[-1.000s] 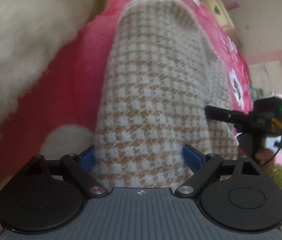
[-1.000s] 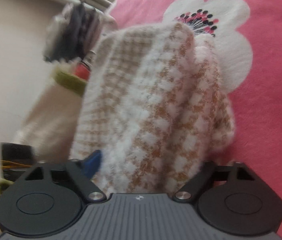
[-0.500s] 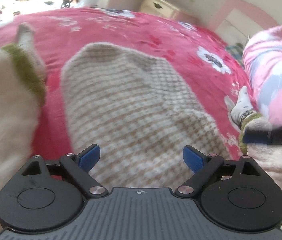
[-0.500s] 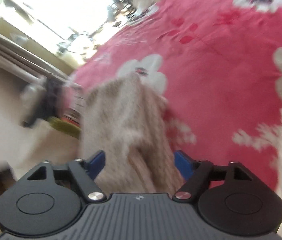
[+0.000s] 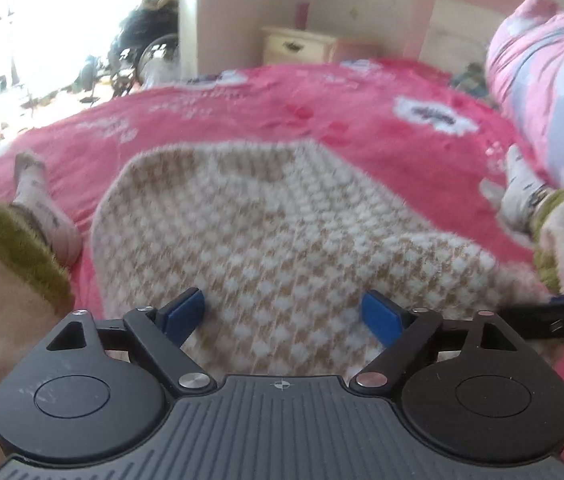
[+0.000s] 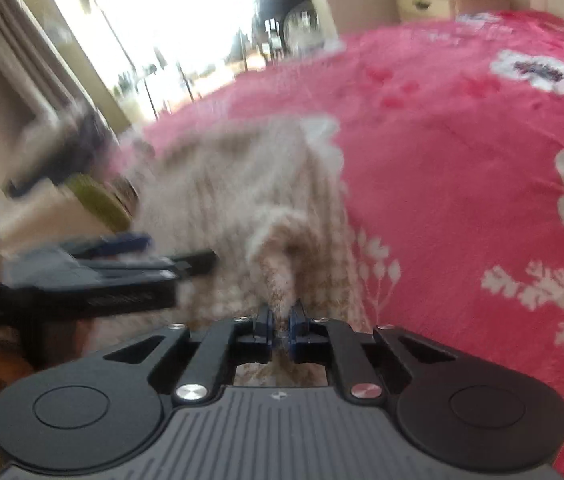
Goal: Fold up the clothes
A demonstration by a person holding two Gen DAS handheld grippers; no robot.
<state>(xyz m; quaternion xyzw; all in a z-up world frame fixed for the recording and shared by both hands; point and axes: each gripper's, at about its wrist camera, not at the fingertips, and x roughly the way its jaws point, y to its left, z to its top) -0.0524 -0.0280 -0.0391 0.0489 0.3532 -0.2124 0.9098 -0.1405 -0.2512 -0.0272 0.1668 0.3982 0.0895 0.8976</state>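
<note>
Item: checked knit garment [image 5: 282, 232], beige-and-white, fuzzy, spread flat on pink floral bedspread [image 5: 242, 112]. Right wrist view alone shows right gripper [image 6: 281, 322] pinching a raised fold. Left gripper [image 5: 282, 314] wide, closing slightly, unclamped.

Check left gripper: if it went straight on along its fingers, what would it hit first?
Most likely the checked knit garment lying on the pink blanket. The left gripper, jaws open, points down at it with nothing between; depth is unclear.

Daylit from a blown-out window [image 5: 42, 28] at upper left, glaring white. Soft motion blur throughout, heaviest at left of the right wrist view. Fisheye bending at the edges, corners vignetted dark. Shadows faint.
</note>
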